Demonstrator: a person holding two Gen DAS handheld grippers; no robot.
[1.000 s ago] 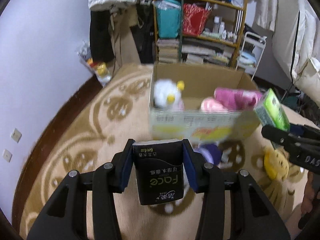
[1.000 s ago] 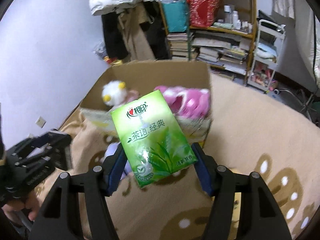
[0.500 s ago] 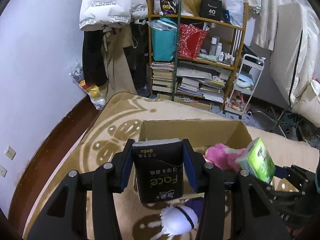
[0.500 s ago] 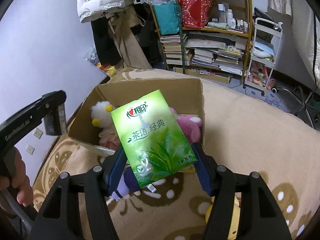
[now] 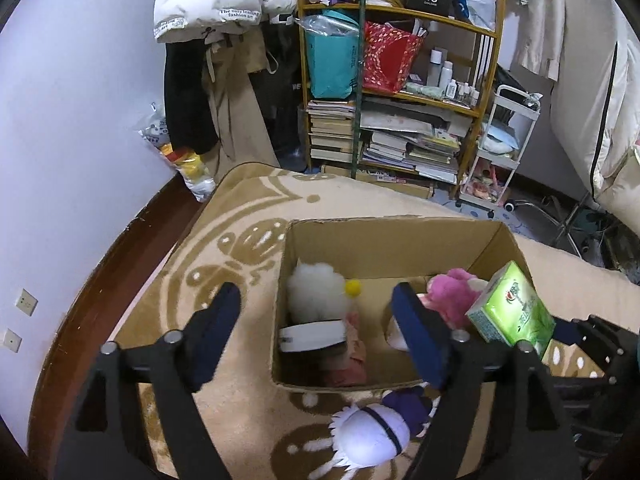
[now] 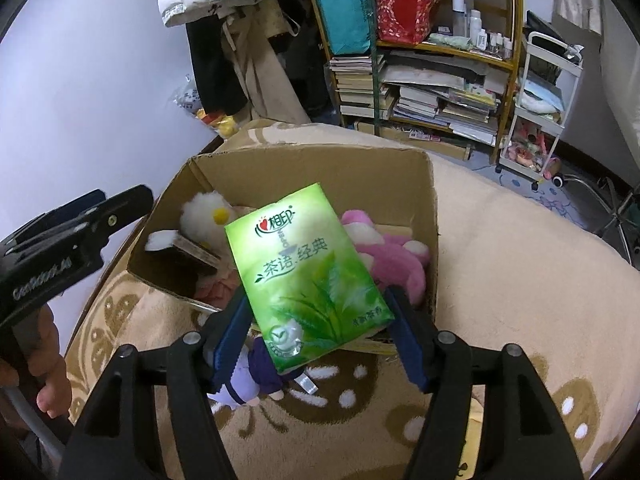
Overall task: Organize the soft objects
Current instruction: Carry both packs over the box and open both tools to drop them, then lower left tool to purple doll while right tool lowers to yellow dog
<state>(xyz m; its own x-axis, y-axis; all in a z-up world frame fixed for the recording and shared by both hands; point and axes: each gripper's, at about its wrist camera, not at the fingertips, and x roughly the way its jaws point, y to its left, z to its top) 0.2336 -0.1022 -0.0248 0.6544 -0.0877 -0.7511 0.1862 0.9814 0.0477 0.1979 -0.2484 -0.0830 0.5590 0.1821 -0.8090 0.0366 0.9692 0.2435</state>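
My left gripper hangs open over the left half of the cardboard box, and its jaws are still opening with nothing between them. The black tissue pack lies in the box against the white plush. A pink plush fills the right side. My right gripper holds the green tissue pack tilted above the box's near edge. Its jaws are opening, but the pack still sits between the pads. A purple-and-white doll lies on the carpet in front of the box.
The box stands on a beige patterned carpet. A crowded bookshelf, hanging clothes and a white trolley line the far wall. A hand holds the left gripper's handle at the left.
The left jaws have spread wide and the black tissue pack has dropped from them into the box. Both grippers came forward over the box. The green pack stays in the right jaws.
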